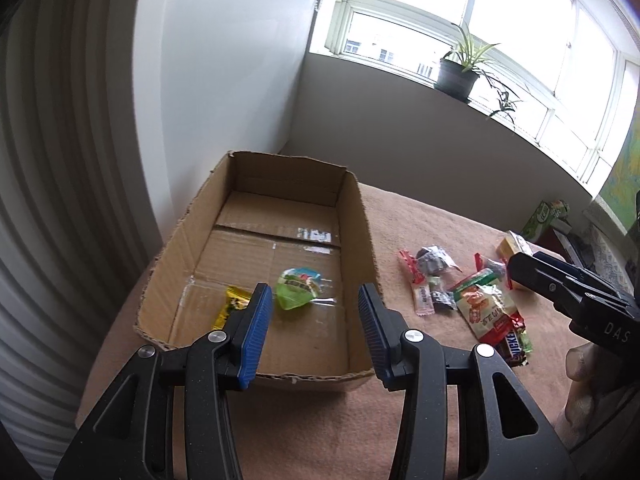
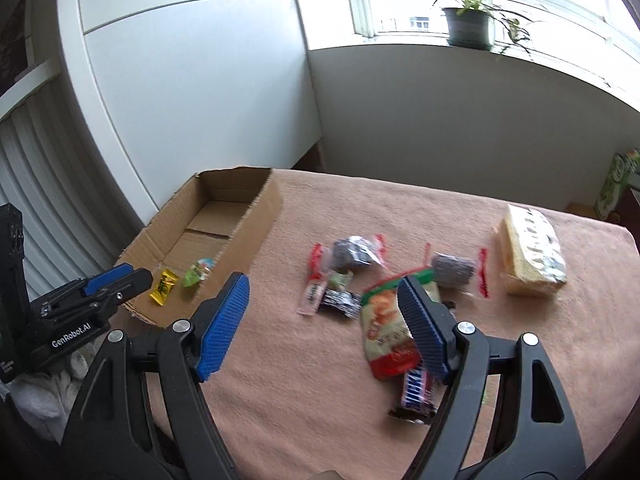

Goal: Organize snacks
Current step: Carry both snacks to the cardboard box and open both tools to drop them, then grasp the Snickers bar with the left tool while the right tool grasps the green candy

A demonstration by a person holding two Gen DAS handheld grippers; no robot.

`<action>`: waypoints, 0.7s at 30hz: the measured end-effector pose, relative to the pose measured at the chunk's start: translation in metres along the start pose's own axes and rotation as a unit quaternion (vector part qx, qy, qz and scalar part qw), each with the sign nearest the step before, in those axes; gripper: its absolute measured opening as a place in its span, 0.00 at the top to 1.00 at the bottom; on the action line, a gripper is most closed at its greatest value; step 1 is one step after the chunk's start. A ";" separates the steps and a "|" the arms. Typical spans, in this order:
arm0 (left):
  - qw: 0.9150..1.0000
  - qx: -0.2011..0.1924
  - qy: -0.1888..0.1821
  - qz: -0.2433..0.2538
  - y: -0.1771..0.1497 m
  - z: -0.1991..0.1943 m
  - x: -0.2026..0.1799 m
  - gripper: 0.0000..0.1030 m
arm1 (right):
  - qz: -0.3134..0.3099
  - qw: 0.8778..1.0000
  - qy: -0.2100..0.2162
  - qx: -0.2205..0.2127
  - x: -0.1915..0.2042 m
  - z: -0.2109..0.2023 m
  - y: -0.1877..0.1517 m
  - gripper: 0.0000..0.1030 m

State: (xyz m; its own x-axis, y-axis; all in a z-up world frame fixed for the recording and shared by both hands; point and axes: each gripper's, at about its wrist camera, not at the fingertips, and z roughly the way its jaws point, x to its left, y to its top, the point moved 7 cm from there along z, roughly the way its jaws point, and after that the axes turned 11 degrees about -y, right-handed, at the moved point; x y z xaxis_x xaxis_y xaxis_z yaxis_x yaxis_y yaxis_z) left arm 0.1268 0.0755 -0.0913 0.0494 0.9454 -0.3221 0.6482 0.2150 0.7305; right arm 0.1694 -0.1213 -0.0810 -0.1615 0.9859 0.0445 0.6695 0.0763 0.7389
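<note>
An open brown cardboard box (image 1: pixel 256 264) sits on a table with a soft peach-pink cloth (image 2: pixel 320 380) over it. Two snacks lie on the floor of the box: a small yellow wrapped candy (image 1: pixel 230 306) and a green jelly cup with a picture on its lid (image 1: pixel 300 289). They lie near each other at the close end of the box.

The left gripper (image 1: pixel 316 322) hangs over the close end of the box. Its blue pads (image 1: pixel 254 336) are spread apart and nothing is between them. The green jelly cup shows in the gap, down on the box floor.

The other snacks sit in a loose pile on the cloth, beside the box. There is a big red and green snack bag (image 2: pixel 386 330), a brown chocolate bar with a blue and white label (image 2: pixel 416 394), two dark round sweets in clear wrappers with red ends (image 2: pixel 356 250), a small pink and white stick packet (image 2: pixel 313 294) and a small black wrapped candy (image 2: pixel 340 300). A pale yellow cake slice in a shiny clear wrapper (image 2: pixel 532 254) lies well apart, toward the far edge.

The right gripper (image 2: pixel 324 320) is above the pile. Its blue pads stand wide apart and hold nothing.

A green plant in a dark pot (image 1: pixel 460 72) stands on the window sill.
</note>
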 end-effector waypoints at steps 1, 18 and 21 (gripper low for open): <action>1.000 0.003 -0.006 0.004 -0.001 0.003 -0.007 0.58 | 0.009 1.000 -0.011 0.004 -0.016 0.000 -0.005 0.23; 0.984 0.110 -0.130 0.060 -0.061 0.063 -0.144 0.58 | 0.034 0.994 -0.049 0.093 -0.121 0.020 -0.076 0.40; 0.978 0.126 -0.150 0.066 -0.070 0.073 -0.167 0.58 | 0.023 0.994 -0.041 0.098 -0.118 0.026 -0.080 0.43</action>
State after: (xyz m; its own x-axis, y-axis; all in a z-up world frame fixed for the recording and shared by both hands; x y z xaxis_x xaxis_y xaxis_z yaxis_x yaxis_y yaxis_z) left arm 0.1289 -0.1152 -0.1324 0.3415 0.8381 -0.4255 0.7864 -0.0069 0.6177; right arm 0.1539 -0.2398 -0.1626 -0.0725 0.9973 0.0146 0.8045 0.0498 0.5918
